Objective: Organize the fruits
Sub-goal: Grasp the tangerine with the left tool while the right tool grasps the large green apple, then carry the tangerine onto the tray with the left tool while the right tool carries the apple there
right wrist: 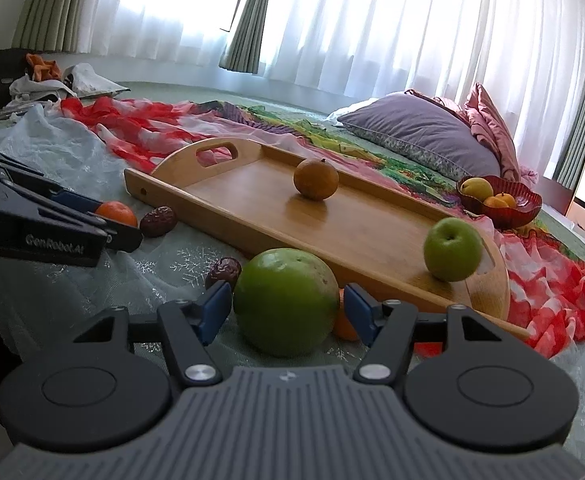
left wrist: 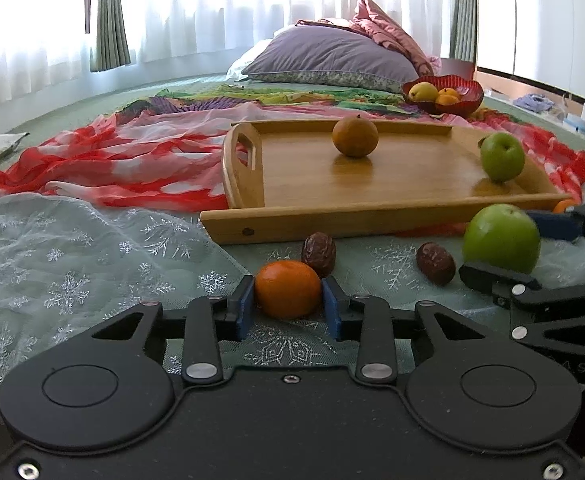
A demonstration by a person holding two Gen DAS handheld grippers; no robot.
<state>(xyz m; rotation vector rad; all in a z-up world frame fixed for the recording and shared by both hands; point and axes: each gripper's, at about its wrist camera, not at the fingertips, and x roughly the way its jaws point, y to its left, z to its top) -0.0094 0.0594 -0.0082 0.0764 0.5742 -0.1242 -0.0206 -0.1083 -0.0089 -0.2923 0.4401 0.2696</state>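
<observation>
My left gripper (left wrist: 288,304) is shut on a small tangerine (left wrist: 288,289) that rests on the snowflake cloth; its blue pads touch both sides. My right gripper (right wrist: 286,308) is open around a large green apple (right wrist: 286,300), with a slim gap at each pad. A wooden tray (left wrist: 412,176) beyond them carries a dull orange (left wrist: 355,136) and a smaller green apple (left wrist: 502,157) near its right end. Two dark dates (left wrist: 319,254) (left wrist: 435,263) lie loose in front of the tray. Another small orange fruit (right wrist: 342,328) is mostly hidden behind the large apple.
A red bowl (left wrist: 468,100) with a yellow fruit and small oranges stands behind the tray's right end. A purple pillow (left wrist: 332,56) and pink bedding lie at the back. Red-and-white cloth (left wrist: 112,160) is bunched left of the tray. Curtains close off the far side.
</observation>
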